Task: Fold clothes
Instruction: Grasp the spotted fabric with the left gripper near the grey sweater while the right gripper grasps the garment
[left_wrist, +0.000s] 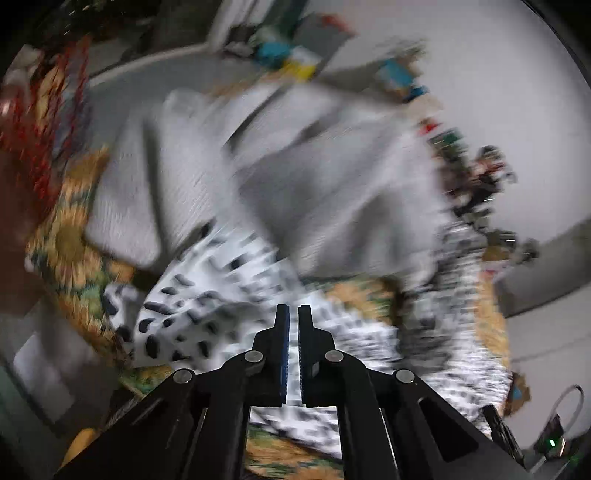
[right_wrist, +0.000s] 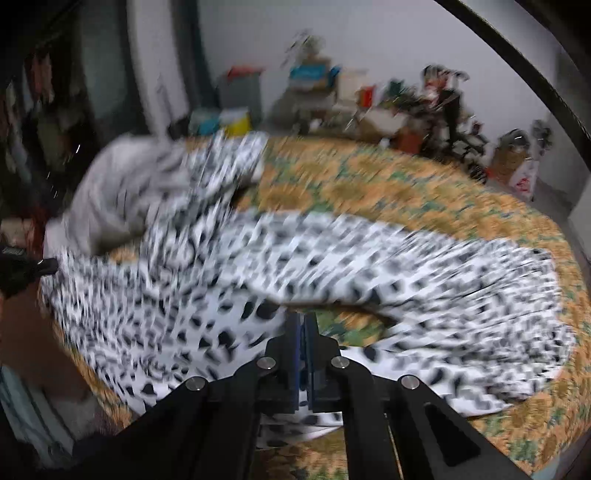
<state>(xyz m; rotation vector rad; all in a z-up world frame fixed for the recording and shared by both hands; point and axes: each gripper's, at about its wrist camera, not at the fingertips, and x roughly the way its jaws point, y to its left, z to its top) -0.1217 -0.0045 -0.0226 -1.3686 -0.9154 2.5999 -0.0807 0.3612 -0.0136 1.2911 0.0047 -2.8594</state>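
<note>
A white garment with black spots lies spread across the sunflower-patterned cover. My right gripper is shut on its near edge, and spotted cloth shows between the blue pads. My left gripper has its fingers almost together over the same spotted garment, with cloth showing in the narrow slit. In the right wrist view the left gripper appears as a black shape at the garment's left edge. Both views are heavily motion-blurred.
A crumpled grey garment lies beyond the spotted one, at the far left in the right wrist view. Boxes and clutter line the white wall behind the cover. A cable and a small device sit at the lower right.
</note>
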